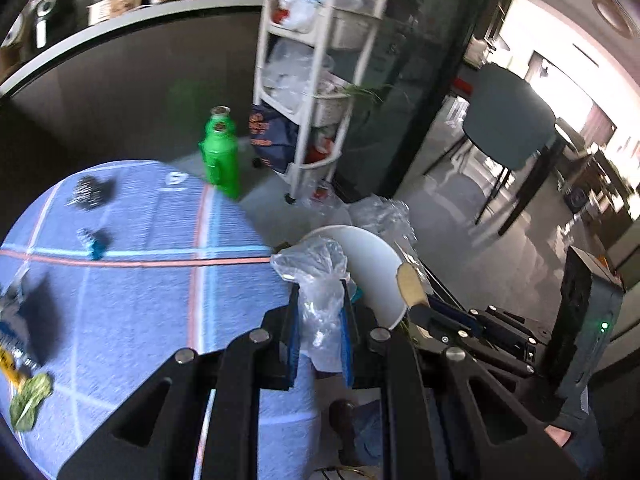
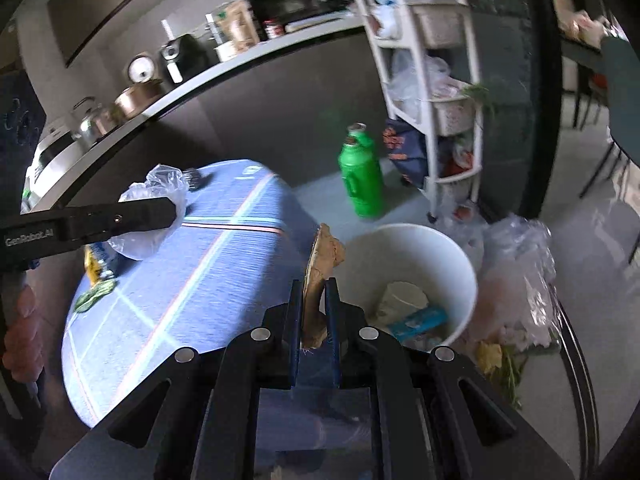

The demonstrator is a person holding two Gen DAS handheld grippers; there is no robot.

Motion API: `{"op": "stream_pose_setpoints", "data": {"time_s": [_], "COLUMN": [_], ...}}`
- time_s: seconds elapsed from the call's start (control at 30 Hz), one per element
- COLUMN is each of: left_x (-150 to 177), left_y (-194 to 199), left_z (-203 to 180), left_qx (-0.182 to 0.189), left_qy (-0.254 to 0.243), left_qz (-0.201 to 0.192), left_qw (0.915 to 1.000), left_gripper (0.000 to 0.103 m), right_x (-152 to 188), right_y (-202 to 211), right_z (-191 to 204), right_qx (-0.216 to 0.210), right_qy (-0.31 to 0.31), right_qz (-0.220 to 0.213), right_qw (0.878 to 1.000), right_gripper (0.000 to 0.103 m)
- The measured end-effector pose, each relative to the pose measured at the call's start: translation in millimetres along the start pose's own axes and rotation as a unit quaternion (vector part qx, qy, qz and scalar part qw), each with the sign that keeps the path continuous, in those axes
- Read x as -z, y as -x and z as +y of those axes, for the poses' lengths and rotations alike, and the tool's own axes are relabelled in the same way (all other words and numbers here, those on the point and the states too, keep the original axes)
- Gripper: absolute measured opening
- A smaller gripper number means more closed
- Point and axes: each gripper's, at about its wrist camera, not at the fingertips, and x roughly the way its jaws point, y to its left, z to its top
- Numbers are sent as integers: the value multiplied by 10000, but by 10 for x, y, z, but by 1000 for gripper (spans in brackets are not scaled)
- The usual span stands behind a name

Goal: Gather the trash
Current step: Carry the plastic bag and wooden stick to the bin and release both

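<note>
Trash is in both of my grippers: the left gripper [image 1: 320,304] is clamped on a crumpled clear plastic bag [image 1: 316,276], and the right gripper [image 2: 314,300] is clamped on a tan, ragged scrap [image 2: 322,264] that could be torn cardboard or a bit of peel; I cannot tell which. I judge both are held this way for dropping into the white bin [image 2: 460,256], which stands on the floor just ahead and to the right of the right gripper, beside the edge of the round table with its blue cloth [image 2: 208,280]. The scrap rises between the fingers near the bin's rim but not yet over its opening, I judge; the bag hangs over the table edge, short of the bin. Inside the bin I make out a pale cup-like piece and a light blue wrapper, the rest hidden by its wall. More litter waits on the cloth to the left of the left gripper: dark crumpled bits [image 1: 90,192], a small blue piece [image 1: 95,240], a green leaf [image 1: 30,400] and a yellow wrapper [image 1: 8,364] cut off by the frame edge. Motion blur smears these, so I cannot name them surely. A green bottle [image 2: 360,180] stands on the floor beyond the table, and a loose clear bag [image 2: 516,276] slumps right of the bin, its contents indistinct.
</note>
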Motion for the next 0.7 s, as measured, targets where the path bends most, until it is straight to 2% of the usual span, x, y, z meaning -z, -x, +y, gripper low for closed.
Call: {"op": "stream_pose_setpoints", "data": {"time_s": [0.2, 0.43, 0.63, 0.7], "left_x": [-139, -229, -247, -274], "left_y": [-477, -1087, -1450, -1526], "left_z": [-187, -184, -233, -247], "left_qx": [304, 541, 456, 363], "left_qy": [-122, 49, -122, -165], "left_qz": [325, 852, 1123, 1123], "left_qw": [9989, 9949, 9925, 9929], "left_gripper": [17, 17, 20, 27], "right_x": [80, 174, 155, 139], "right_y": [-236, -573, -893, -950], "right_z": [-406, -741, -840, -845], "right_qx": [42, 81, 162, 193], "right_qy": [-421, -612, -382, -259], "right_qz": [174, 423, 676, 669], "right_qw": [9990, 9972, 9968, 9972], "right_gripper": [11, 11, 11, 11]}}
